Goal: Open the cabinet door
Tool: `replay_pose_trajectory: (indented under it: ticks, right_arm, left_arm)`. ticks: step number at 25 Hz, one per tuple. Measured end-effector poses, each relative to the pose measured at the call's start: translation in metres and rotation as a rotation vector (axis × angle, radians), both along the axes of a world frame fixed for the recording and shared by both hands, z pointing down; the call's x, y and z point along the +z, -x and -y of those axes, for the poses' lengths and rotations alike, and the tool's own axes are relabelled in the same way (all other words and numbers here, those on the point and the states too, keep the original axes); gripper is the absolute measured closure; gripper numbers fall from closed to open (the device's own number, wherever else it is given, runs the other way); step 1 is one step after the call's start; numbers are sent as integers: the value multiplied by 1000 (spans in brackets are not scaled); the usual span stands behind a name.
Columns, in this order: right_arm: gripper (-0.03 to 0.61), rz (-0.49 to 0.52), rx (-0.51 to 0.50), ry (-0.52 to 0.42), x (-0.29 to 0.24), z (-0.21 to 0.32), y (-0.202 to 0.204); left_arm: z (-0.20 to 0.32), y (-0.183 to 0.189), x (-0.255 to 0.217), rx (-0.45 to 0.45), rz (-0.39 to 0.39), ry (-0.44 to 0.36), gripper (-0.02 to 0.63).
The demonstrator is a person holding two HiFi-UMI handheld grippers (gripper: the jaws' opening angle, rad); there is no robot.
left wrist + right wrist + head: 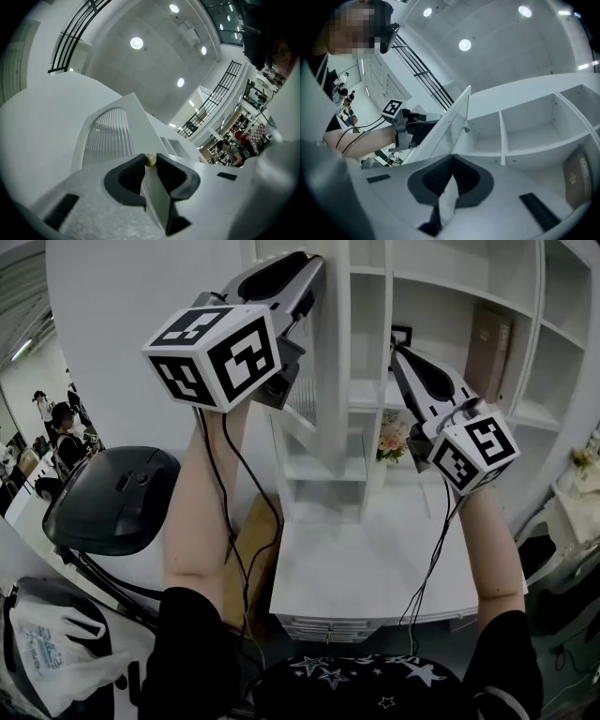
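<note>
The white cabinet (412, 296) has open shelves. In the head view my left gripper (306, 282) reaches up to the edge of the left door (334, 381), which stands swung out. In the left gripper view its jaws (150, 160) are shut on a small gold knob (150, 159), with the door's white edge (157, 197) running between them. My right gripper (397, 354) is raised at the cabinet's middle. In the right gripper view a thin white door panel (448, 199) is pinched between the closed jaws (451, 164). That view also shows the left door (450, 117) ajar, with the left gripper (410, 125) behind it.
A white desk top (375, 559) lies under the shelves, with a flower pot (390, 444) at its back. A brown box (487, 352) stands in a right-hand shelf. A dark chair (112, 498) and a bag (47, 643) are at the left. People sit far off at the left.
</note>
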State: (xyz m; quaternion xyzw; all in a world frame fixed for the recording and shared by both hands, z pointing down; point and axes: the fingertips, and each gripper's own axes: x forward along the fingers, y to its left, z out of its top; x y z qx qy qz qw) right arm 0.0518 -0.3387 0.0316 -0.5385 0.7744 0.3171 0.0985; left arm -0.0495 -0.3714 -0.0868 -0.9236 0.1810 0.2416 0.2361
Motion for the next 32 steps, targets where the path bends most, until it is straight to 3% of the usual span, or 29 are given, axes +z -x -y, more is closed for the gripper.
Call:
replay_pose_trajectory:
  ticks: [6,16,26,32]
  right_arm:
    - [572,-30,47,-12,8,-5,32]
    - [572,-32,35,-11,18,-6,94]
    - [572,55,53,35,33,12,100]
    - [572,48,44,41,38,20,122]
  left_arm:
    - [-2,42,0,19,-11,-8,522]
    - [5,105,-1,4,-12,-20,512]
    - [24,150,0,16,-38,-20,514]
    - [32,170,-2,11,-68,-18,522]
